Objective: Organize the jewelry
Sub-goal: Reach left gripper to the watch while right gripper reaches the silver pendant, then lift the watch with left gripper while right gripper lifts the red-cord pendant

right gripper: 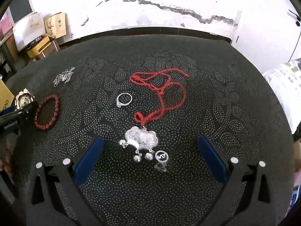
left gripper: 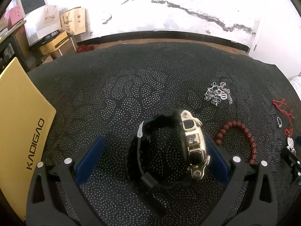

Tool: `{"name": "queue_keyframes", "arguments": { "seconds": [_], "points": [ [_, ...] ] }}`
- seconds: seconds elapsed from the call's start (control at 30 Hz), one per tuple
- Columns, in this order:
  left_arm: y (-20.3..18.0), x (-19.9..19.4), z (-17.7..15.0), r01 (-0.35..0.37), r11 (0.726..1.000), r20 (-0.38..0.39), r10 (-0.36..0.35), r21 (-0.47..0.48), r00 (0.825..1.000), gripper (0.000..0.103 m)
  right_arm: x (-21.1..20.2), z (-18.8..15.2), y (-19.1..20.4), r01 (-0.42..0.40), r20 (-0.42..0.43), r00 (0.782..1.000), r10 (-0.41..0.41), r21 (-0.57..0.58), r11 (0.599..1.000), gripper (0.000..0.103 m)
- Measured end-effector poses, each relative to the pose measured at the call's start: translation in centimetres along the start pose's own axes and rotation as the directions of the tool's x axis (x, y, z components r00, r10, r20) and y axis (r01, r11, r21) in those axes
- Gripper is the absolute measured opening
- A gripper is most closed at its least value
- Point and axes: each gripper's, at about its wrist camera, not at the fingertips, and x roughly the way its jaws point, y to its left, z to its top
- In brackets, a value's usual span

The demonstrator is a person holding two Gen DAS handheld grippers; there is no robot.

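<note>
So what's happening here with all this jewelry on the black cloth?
A person is sorting jewelry with a handheld gripper in each hand. The left gripper is open around a gold watch with a black strap, not yet clamped. The right gripper is open above a silver lock pendant on a red cord. A red bead bracelet, a silver ring and a tangled silver chain lie loose on the dotted black cloth. A yellow box sits at the left.

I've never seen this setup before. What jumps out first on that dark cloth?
A gold-cased watch on a black strap stands on edge between the open left gripper. Before the open right gripper lies a silver lock pendant on a red cord, a silver ring just beyond.
</note>
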Motion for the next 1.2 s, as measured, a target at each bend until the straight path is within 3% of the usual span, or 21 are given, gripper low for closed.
{"name": "queue_keyframes", "arguments": {
  "seconds": [0.1,0.2,0.3,0.33,0.37,0.6,0.63,0.87,1.2],
  "points": [
    [0.0,-0.1,-0.1,-0.002,1.000,0.001,0.002,-0.006,1.000,0.096,-0.4,-0.2,-0.1,-0.002,0.004,1.000,0.002,0.001,1.000,0.094],
    [-0.2,-0.5,-0.4,0.000,1.000,0.011,0.000,0.000,1.000,0.086,-0.9,-0.5,0.4,-0.016,0.015,1.000,0.017,-0.016,1.000,0.080],
    [-1.3,-1.2,-0.8,0.007,0.999,0.030,-0.009,0.037,1.000,0.068,-1.4,-0.5,1.0,-0.030,0.033,0.999,0.031,-0.037,0.999,0.060],
    [-1.5,-1.3,-0.9,0.008,0.999,0.033,-0.009,0.045,0.999,0.061,-1.5,-0.5,1.0,-0.032,0.038,0.999,0.033,-0.040,0.999,0.038],
    [-1.7,-1.5,-0.9,0.007,0.999,0.031,-0.008,0.046,0.999,0.060,-1.5,-0.5,1.1,-0.039,0.037,0.998,0.041,-0.042,0.998,0.032],
    [-1.7,-1.9,-0.9,-0.002,0.999,0.017,0.001,0.041,1.000,0.055,-1.6,-0.4,1.0,-0.034,0.040,0.999,0.036,-0.043,0.998,0.024],
    [-1.8,-2.1,-1.0,-0.003,0.999,0.017,0.002,0.042,1.000,0.055,-1.7,-0.3,1.0,-0.034,0.040,0.999,0.036,-0.039,0.999,0.010],
    [-1.7,-3.9,-0.5,-0.002,0.999,0.044,0.000,0.053,0.999,0.055,-3.1,0.0,1.0,-0.048,0.062,0.997,0.051,-0.042,0.998,0.010],
    [0.2,-11.0,0.5,0.019,1.000,0.052,-0.020,0.024,0.998,0.055,-10.5,2.2,2.4,-0.087,0.147,0.985,0.094,-0.054,0.995,0.010]
  ]
}}
